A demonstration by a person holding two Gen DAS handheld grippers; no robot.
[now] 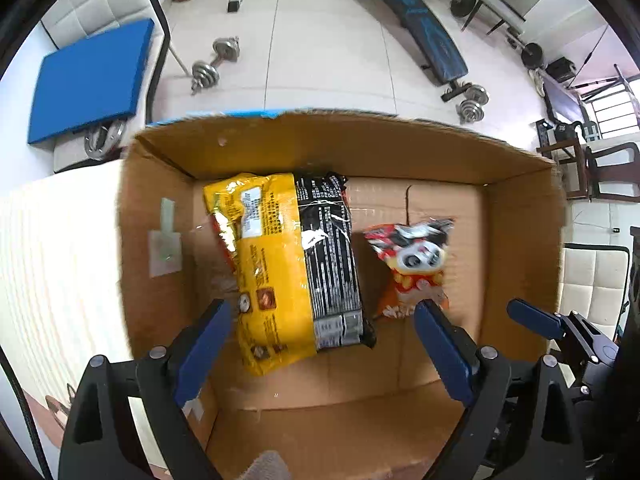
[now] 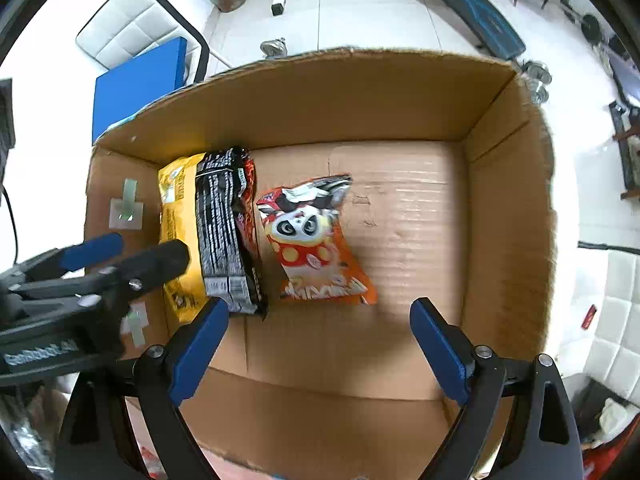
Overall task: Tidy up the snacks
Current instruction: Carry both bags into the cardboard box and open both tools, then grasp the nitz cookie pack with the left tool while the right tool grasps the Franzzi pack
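Snacks: panda-print orange packet (image 2: 320, 240), lettering unreadable, in cardboard box (image 2: 508, 216); both grippers' fingers (image 2: 436, 340) released.

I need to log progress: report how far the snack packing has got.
Done: a yellow packet, a black packet and an orange panda bag lie inside the cardboard box. In hand: nothing; the left gripper and right gripper are open and empty. Left: no unpacked snacks can be seen.

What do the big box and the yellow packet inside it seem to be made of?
The box looks like plain brown corrugated cardboard, matte: faint ribbing shows across its floor and its cut edges are fuzzy. The yellow packet looks like thin glossy plastic film, perhaps foil-lined: it wrinkles and throws bright glints.
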